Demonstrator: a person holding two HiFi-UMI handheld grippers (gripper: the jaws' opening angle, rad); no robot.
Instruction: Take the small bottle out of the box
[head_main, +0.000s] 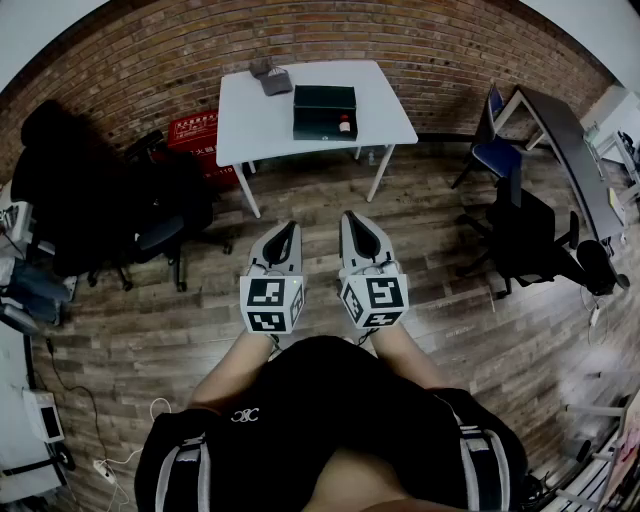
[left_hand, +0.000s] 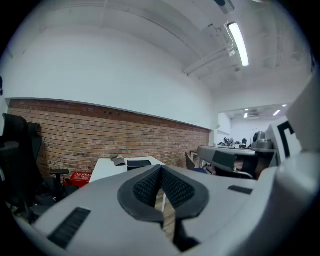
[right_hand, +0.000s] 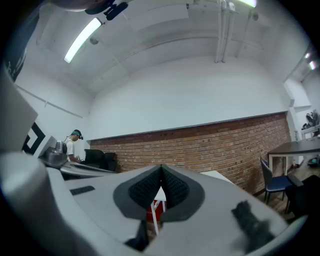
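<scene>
A dark open box (head_main: 324, 111) lies on a white table (head_main: 250, 120) far ahead by the brick wall. A small bottle with a red part (head_main: 345, 125) shows at the box's right end. My left gripper (head_main: 283, 234) and right gripper (head_main: 357, 226) are held side by side over the wooden floor, well short of the table. Both are shut with nothing between the pads. In the left gripper view the box (left_hand: 139, 163) appears as a dark flat shape on the table (left_hand: 102, 170), beyond the shut left gripper (left_hand: 160, 170). The right gripper (right_hand: 161, 171) faces the brick wall.
A grey object (head_main: 271, 77) lies at the table's back left. A red crate (head_main: 197, 135) stands left of the table. Black office chairs (head_main: 95, 190) are at the left, a blue chair (head_main: 492, 152) and dark desk (head_main: 570, 150) at the right. A person (right_hand: 74, 145) stands far off.
</scene>
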